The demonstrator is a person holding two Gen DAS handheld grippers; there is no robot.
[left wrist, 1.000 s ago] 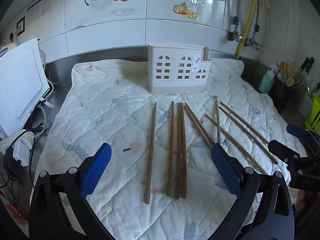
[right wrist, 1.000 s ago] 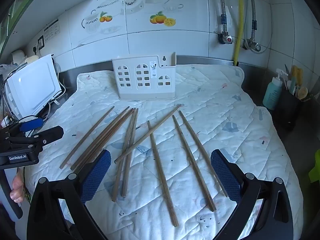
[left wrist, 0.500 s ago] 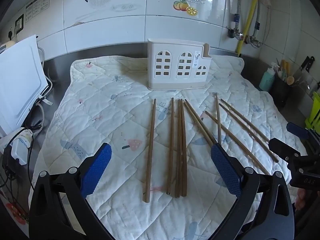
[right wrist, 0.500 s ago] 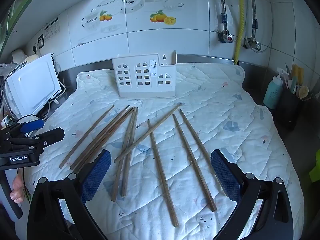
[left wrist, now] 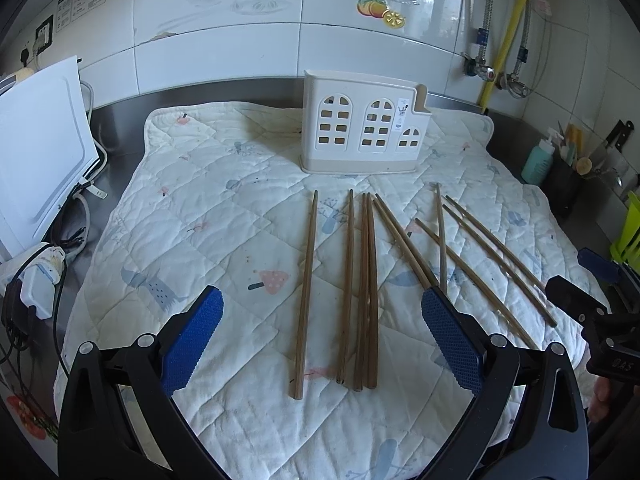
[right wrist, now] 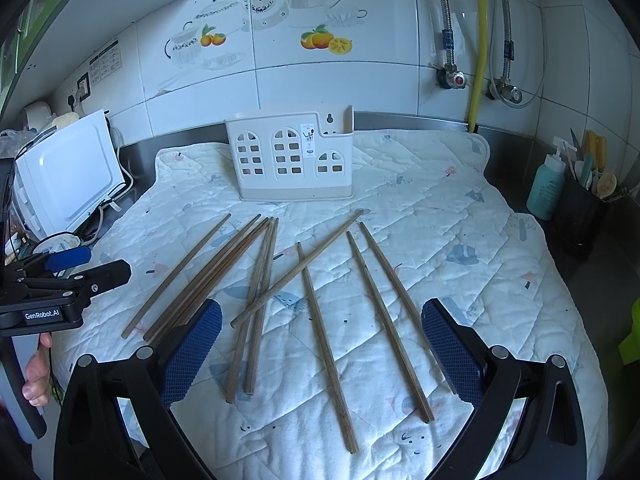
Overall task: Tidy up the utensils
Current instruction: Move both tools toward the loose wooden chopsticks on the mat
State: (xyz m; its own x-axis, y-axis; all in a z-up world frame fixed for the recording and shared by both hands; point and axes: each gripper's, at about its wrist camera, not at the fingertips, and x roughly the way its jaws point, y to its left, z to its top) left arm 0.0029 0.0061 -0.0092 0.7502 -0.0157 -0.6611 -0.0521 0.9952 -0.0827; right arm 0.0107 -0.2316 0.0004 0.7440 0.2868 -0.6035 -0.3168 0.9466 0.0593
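Several brown wooden chopsticks (left wrist: pixel 362 288) lie spread on a white quilted mat (left wrist: pixel 200 220), also in the right wrist view (right wrist: pixel 320 320). A cream utensil holder (left wrist: pixel 362 134) with window cut-outs stands upright behind them, also in the right wrist view (right wrist: pixel 290 160). My left gripper (left wrist: pixel 322 328) is open and empty, above the near ends of the left chopsticks. My right gripper (right wrist: pixel 322 332) is open and empty, above the right chopsticks. Each gripper shows at the edge of the other's view: the right one (left wrist: pixel 592 280) and the left one (right wrist: pixel 80 268).
A white appliance (left wrist: pixel 36 148) with cables stands left of the mat. A teal bottle (right wrist: pixel 548 184) and a dark pot of utensils (right wrist: pixel 582 208) stand at the right. A tiled wall with pipes (right wrist: pixel 478 40) is behind.
The left view has tilted and shifted slightly, so the holder sits a little higher in frame. The chopsticks have not moved. Both grippers stay open.
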